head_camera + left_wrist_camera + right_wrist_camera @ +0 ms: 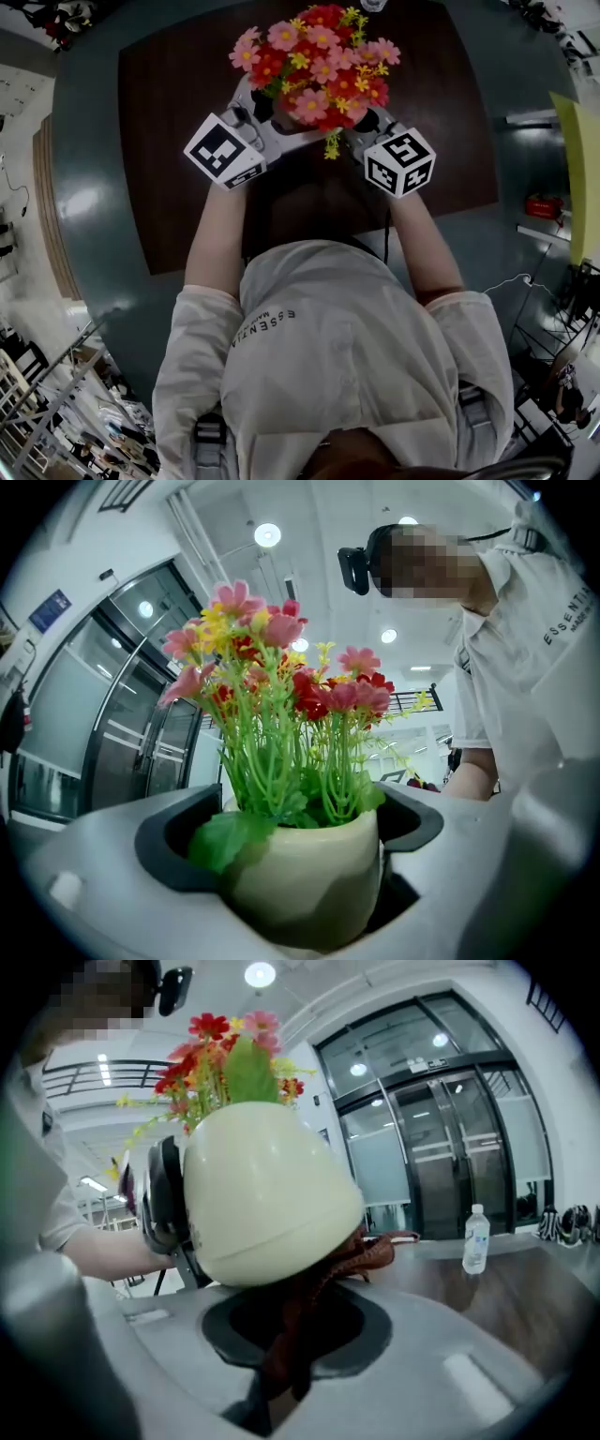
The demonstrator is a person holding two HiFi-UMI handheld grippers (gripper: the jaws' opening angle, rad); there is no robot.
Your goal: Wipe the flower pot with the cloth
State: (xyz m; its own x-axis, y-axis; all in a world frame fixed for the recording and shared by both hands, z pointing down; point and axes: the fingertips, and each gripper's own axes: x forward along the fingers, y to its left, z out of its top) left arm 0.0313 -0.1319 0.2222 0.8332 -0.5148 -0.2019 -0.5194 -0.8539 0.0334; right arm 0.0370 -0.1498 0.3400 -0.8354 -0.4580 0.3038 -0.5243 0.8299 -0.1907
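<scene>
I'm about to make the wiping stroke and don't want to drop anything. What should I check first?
1. Left claw clamped round the pot: ok.
2. Right claw pinching the cloth: ok.
3. Cloth lying against the pot's lower side: ok.
4. Flowers seated in the pot: ok.
5. Bottle standing well away on the table: ok.
6. Which patches of the pot are dirty: cannot tell.
</scene>
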